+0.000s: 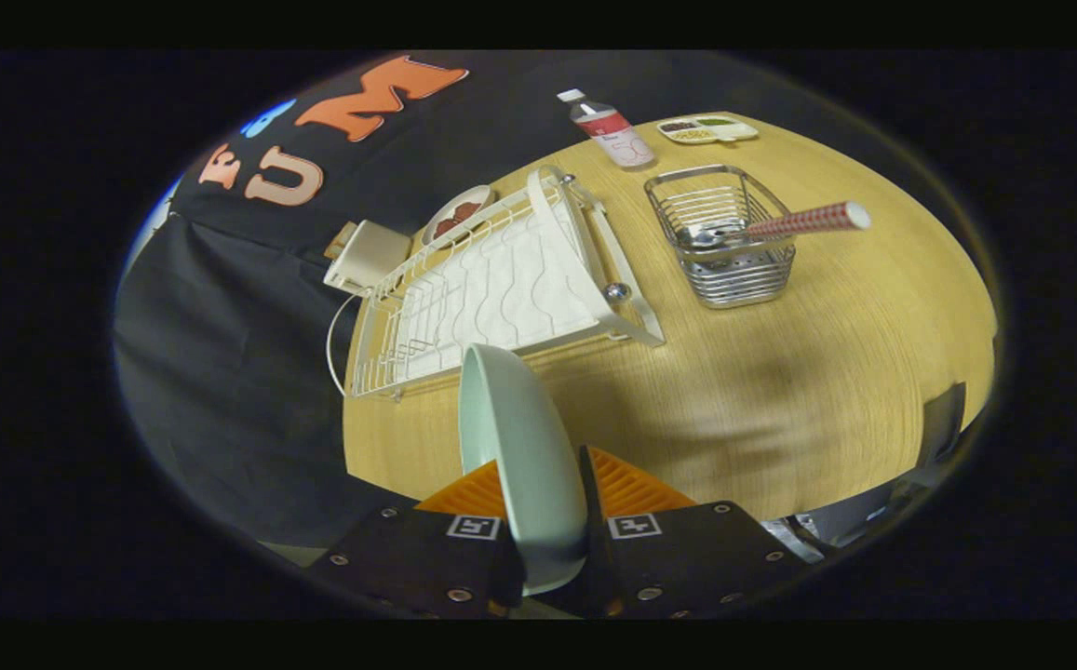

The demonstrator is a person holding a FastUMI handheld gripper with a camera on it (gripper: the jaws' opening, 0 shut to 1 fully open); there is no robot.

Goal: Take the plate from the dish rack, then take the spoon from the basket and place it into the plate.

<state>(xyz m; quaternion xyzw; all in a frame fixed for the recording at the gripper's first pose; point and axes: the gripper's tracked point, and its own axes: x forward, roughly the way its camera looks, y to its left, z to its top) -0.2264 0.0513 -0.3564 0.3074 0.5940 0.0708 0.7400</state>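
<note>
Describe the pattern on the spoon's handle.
Red-and-white check on the spoon handle, seen in the gripper view.

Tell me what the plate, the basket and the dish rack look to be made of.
Plate, clamped on edge between the gripper fingers: pale green, smooth and semi-glossy, probably glazed ceramic, possibly melamine. Basket: bright metal wire, likely chromed or stainless steel, judging by its shiny horizontal rods. Dish rack: thin white wire, apparently coated metal, over what looks like a white plastic tray.
</note>
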